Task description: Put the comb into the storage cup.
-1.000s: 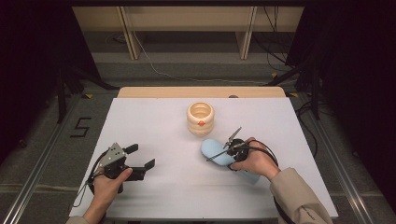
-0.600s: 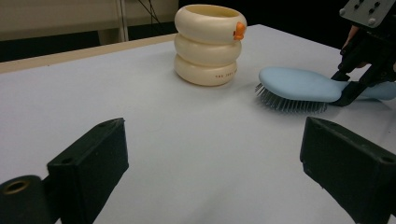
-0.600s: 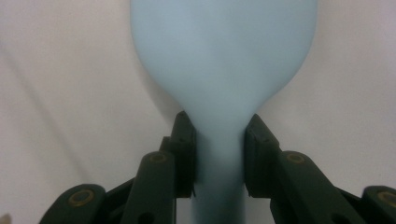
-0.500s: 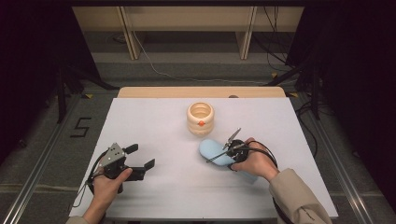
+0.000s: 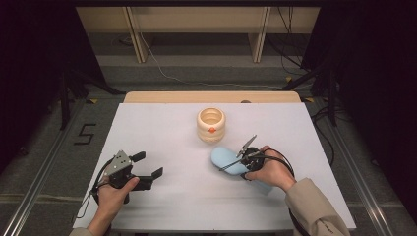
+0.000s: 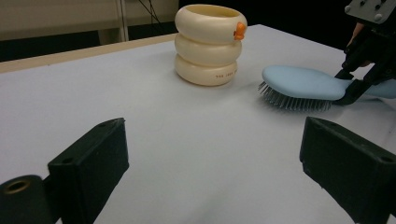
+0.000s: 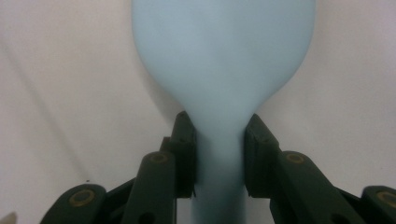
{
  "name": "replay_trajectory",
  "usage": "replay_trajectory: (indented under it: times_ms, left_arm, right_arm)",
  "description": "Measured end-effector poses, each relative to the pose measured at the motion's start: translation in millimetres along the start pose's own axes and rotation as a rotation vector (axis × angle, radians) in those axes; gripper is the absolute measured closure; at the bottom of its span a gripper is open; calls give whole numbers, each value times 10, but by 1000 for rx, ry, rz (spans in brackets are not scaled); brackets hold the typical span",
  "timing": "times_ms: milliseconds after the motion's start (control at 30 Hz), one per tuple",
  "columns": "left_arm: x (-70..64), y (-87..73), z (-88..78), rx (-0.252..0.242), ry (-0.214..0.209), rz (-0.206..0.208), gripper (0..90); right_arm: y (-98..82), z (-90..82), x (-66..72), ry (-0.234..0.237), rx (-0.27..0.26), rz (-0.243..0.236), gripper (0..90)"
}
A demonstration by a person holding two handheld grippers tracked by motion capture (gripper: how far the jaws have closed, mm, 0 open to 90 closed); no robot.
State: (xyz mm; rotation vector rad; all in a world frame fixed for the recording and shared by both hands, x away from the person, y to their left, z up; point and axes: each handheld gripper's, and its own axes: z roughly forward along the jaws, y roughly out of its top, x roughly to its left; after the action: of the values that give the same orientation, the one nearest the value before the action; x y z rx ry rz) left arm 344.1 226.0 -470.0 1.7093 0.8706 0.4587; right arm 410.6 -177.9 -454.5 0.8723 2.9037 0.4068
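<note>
Right claw (image 5: 236, 161) pinches a pale blue hairbrush (image 5: 227, 159) at the bench's (image 5: 162, 128) four o'clock; left claw (image 5: 146, 165) is spread, empty, at eight o'clock.

White table (image 5: 162, 128): hairbrush (image 5: 227, 160), ringed cup (image 5: 211, 125)

One blue hairbrush (image 5: 230, 160); one cream ringed cup (image 5: 211, 125); two grippers, left (image 5: 147, 166) and right (image 5: 235, 162); one white table (image 5: 162, 128).
</note>
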Motion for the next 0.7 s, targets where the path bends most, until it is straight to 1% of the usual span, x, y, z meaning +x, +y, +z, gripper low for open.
replay_trajectory:
  times_ms: [133, 167, 233, 300, 333, 400, 500, 533, 667, 700]
  left_arm:
    - [0, -1, 4, 0, 0, -1, 74]
    - [0, -1, 4, 0, 0, -1, 75]
    - [0, -1, 5, 0, -1, -1, 75]
    - [-2, 0, 6, 0, -1, -1, 75]
    - [-2, 0, 6, 1, -1, 0, 75]
    - [-2, 0, 6, 1, -2, 0, 75]
    - [-1, 0, 6, 1, -2, 0, 75]
    - [0, 0, 6, 1, -2, 0, 75]
    - [1, -1, 5, 0, -2, -1, 76]
    - [1, -1, 5, 0, -2, -1, 76]
  right_arm:
    - [-8, -41, -7, -6, -13, 2, 701]
    - [-9, -59, -4, -4, -21, 11, 701]
    - [-15, -81, -5, 0, -35, 7, 701]
    - [-19, -100, 3, 7, -54, 15, 701]
    - [-21, -110, 5, 10, -54, 11, 701]
    - [-18, -129, 22, 10, -73, 6, 701]
    - [-12, -142, 31, 15, -80, 1, 700]
    - [-6, -149, 42, 16, -94, 2, 700]
    - [-3, -157, 44, 14, -109, 1, 700]
    - [0, -158, 47, 12, -119, 10, 700]
